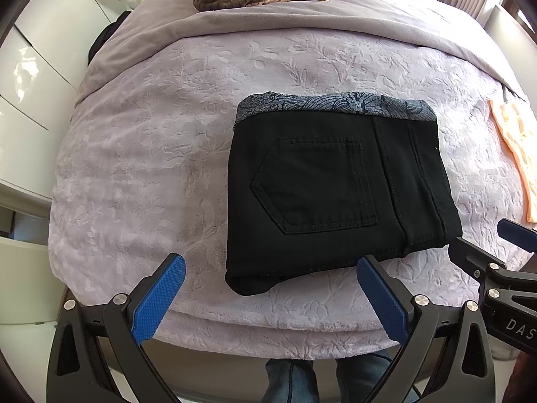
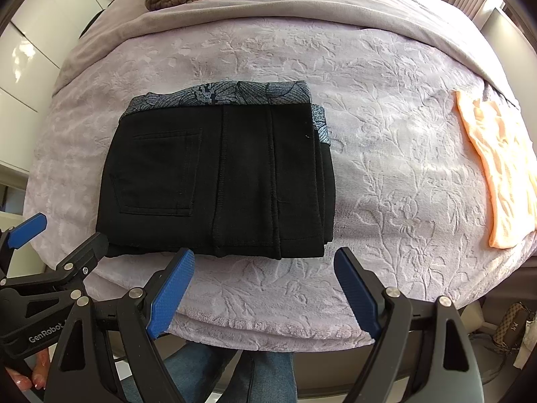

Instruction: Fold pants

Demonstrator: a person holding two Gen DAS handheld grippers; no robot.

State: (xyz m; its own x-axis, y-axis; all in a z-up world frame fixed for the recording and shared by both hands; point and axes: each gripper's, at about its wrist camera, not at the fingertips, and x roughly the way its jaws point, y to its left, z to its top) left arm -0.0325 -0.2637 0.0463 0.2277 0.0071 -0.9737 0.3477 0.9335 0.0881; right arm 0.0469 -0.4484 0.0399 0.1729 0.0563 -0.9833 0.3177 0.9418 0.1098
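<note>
on the lilac bedspread (image 1: 151,154), both spread wide and empty, left gripper (image 1: 272,299) and right gripper (image 2: 265,288) just off the near edge of the pants (image 2: 214,178), folded compact with patterned lining at the far side, apparently done; bare room all round, orange cloth (image 2: 496,168) well apart rightward.

Bare bed (image 1: 141,168) fills the frame's left; the folded pants (image 1: 335,188) block the centre, an orange cloth (image 1: 513,154) the right edge.
</note>
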